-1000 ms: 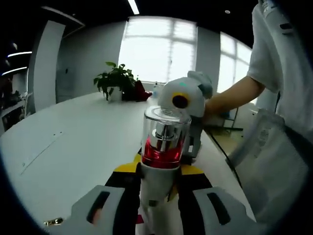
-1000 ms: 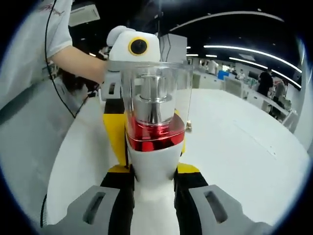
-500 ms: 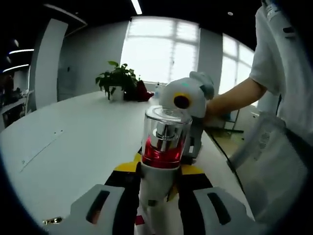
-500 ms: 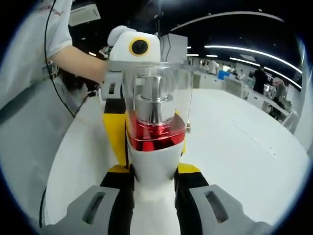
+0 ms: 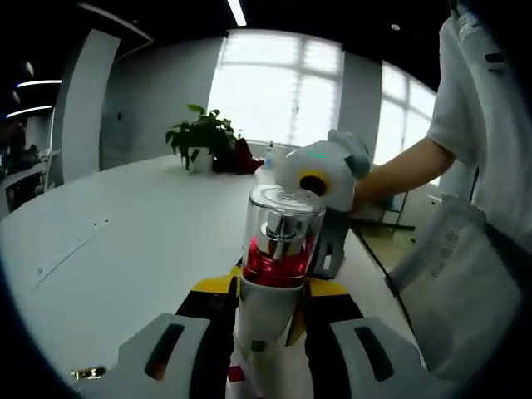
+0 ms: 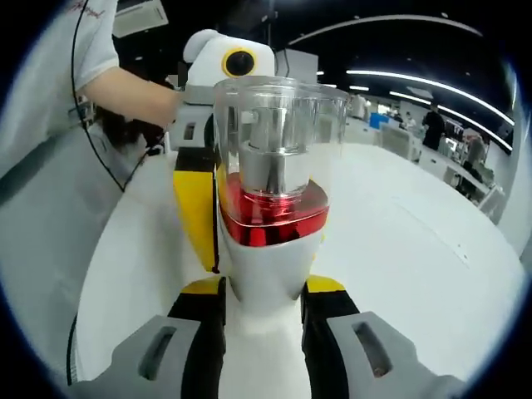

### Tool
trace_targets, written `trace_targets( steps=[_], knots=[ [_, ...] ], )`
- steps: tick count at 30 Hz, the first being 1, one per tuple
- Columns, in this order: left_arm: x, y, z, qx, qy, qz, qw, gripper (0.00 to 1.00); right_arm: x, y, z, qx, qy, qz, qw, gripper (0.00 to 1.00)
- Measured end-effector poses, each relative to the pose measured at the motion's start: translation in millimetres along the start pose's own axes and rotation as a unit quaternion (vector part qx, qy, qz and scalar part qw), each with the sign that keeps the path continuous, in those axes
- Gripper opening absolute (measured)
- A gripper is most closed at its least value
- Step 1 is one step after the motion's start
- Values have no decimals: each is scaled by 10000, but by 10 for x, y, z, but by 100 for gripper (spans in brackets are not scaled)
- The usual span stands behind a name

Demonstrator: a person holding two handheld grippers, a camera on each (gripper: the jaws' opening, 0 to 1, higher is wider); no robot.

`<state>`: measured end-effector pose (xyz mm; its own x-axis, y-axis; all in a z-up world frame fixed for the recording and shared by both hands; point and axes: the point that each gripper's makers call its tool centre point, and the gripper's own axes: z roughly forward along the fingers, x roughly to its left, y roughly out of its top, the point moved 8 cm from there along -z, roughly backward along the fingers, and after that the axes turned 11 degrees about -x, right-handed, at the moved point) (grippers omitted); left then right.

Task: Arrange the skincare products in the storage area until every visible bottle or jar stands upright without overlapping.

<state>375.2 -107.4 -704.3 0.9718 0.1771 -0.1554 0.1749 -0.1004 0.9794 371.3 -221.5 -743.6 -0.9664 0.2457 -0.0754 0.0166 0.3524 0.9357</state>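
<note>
Right gripper view | right gripper (image 6: 262, 332) and left gripper (image 5: 266, 349) both clamped on one bottle (image 6: 270, 208), held above the table (image 6: 399, 249) | risk imo: opposing tugs could twist it loose, tipping it

Right claw (image 6: 262, 332) apparently clamped on upright bottle (image 6: 270, 208).

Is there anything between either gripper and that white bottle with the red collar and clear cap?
Nothing visible is in the way. The bottle sits directly between the right gripper jaws, and in the left gripper view the bottle sits between the left gripper jaws too. Both appear closed on its white body above the white table.
</note>
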Motion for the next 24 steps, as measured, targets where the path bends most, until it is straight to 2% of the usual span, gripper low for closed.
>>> trace_targets(
  steps=[6,13,20,24],
  knots=[
    [12,-14,-35,78,80,-20,9999,30,3,-3,-30,71,-109,47,9999,41],
    [-41,12,-89,118,229,-94,9996,40,67,32,-85,143,-256,127,9995,51],
    [-68,-14,-204,156,505,-315,9981,55,163,21,-146,229,-478,293,9982,59],
    [-110,-23,-288,164,689,-373,9968,62,205,6,-181,303,-596,354,9971,67]
  ],
)
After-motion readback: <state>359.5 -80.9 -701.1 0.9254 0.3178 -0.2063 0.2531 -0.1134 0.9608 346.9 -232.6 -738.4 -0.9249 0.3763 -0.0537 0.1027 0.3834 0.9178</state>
